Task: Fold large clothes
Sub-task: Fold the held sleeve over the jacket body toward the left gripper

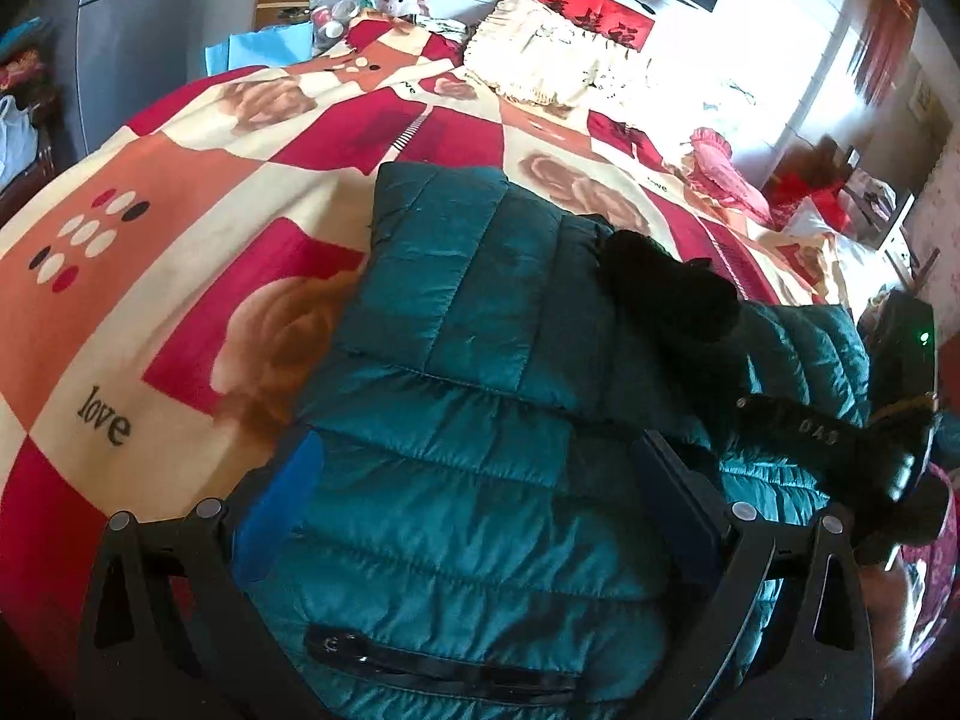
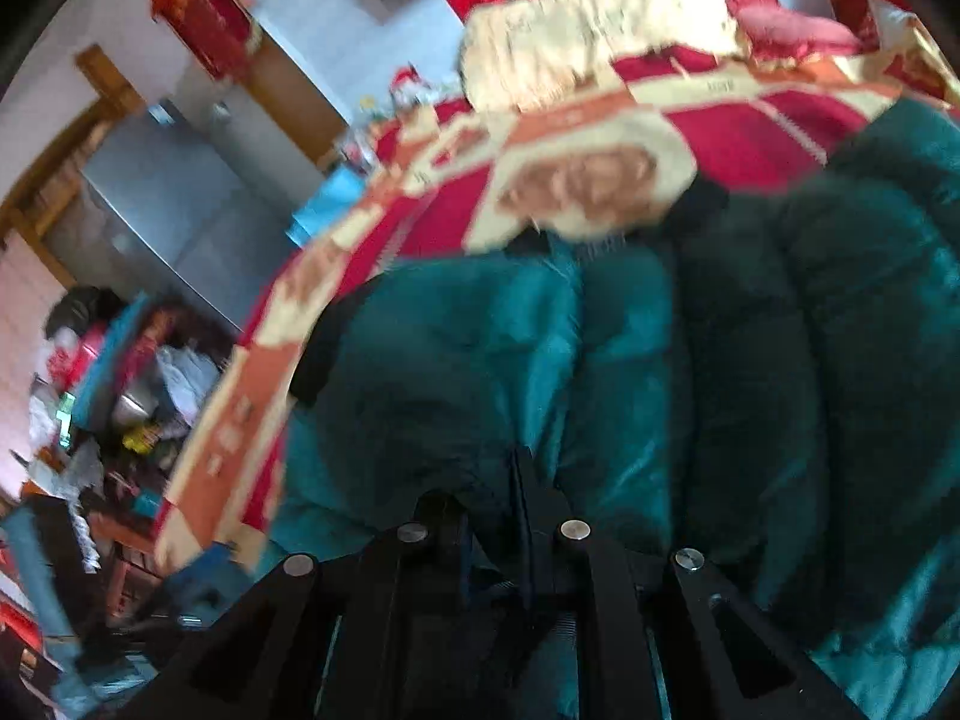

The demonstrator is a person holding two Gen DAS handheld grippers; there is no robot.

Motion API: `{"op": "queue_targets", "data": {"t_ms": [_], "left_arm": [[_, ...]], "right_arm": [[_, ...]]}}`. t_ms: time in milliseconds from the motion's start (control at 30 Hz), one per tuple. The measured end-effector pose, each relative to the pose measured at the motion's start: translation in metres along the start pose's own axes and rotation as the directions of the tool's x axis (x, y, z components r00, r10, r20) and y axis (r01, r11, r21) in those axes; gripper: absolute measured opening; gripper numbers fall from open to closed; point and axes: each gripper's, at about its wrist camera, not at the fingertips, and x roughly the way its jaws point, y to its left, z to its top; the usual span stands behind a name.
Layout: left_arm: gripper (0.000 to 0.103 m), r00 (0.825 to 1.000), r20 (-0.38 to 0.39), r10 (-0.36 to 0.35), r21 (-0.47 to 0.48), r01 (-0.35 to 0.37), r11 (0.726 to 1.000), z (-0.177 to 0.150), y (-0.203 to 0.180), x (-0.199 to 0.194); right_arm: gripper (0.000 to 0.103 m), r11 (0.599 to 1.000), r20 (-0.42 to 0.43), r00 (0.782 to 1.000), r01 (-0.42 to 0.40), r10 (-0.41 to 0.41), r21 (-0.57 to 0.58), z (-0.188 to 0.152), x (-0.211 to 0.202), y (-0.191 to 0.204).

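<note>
A teal quilted puffer jacket (image 1: 468, 420) lies on the bed with a black fur collar (image 1: 666, 288) on its right side. My left gripper (image 1: 474, 480) is open, its two fingers spread wide over the jacket's lower part. The right gripper shows in the left wrist view (image 1: 840, 438) at the jacket's right edge. In the right wrist view, which is blurred, my right gripper (image 2: 510, 480) is shut on a fold of the teal jacket (image 2: 456, 348).
The bed carries a red, orange and cream patterned blanket (image 1: 180, 210). A cream fringed pillow (image 1: 540, 54) and a pink pillow (image 1: 720, 168) lie at its head. A grey cabinet (image 2: 168, 210) and a cluttered stand (image 2: 108, 396) are beside the bed.
</note>
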Motion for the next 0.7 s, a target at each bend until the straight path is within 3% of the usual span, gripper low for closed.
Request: {"op": "queue_targets", "data": {"t_ms": [67, 133, 267, 333, 500, 700], "left_arm": [[0.102, 1.0, 0.001, -0.005, -0.006, 0.005, 1.0, 0.0, 0.0, 0.0], [0.102, 1.0, 0.0, -0.02, -0.02, 0.02, 1.0, 0.001, 0.0, 0.001], [0.102, 0.998, 0.005, -0.057, -0.062, 0.057, 0.996, 0.004, -0.001, -0.002], [0.102, 0.997, 0.008, -0.076, -0.085, 0.076, 0.993, 0.007, -0.003, -0.003], [0.102, 0.995, -0.009, -0.101, -0.097, 0.1, 0.99, 0.02, -0.018, 0.005], [0.102, 0.997, -0.03, -0.07, -0.001, 0.07, 0.998, 0.034, -0.059, 0.031]], "right_arm": [[0.016, 1.0, 0.009, 1.0, -0.007, 0.007, -0.006, -0.003, -0.005, -0.004], [0.037, 1.0, -0.003, 1.0, -0.019, 0.019, -0.025, -0.005, -0.009, 0.0], [0.051, 0.996, -0.01, 1.0, 0.001, -0.002, -0.093, -0.002, -0.027, 0.018], [0.069, 0.996, 0.011, 1.0, -0.017, 0.018, -0.092, -0.003, -0.041, 0.02], [0.069, 0.999, 0.053, 0.999, -0.011, 0.013, -0.042, -0.005, -0.075, 0.01], [0.069, 1.0, 0.112, 0.994, -0.001, 0.001, -0.008, -0.009, -0.124, -0.008]]}}
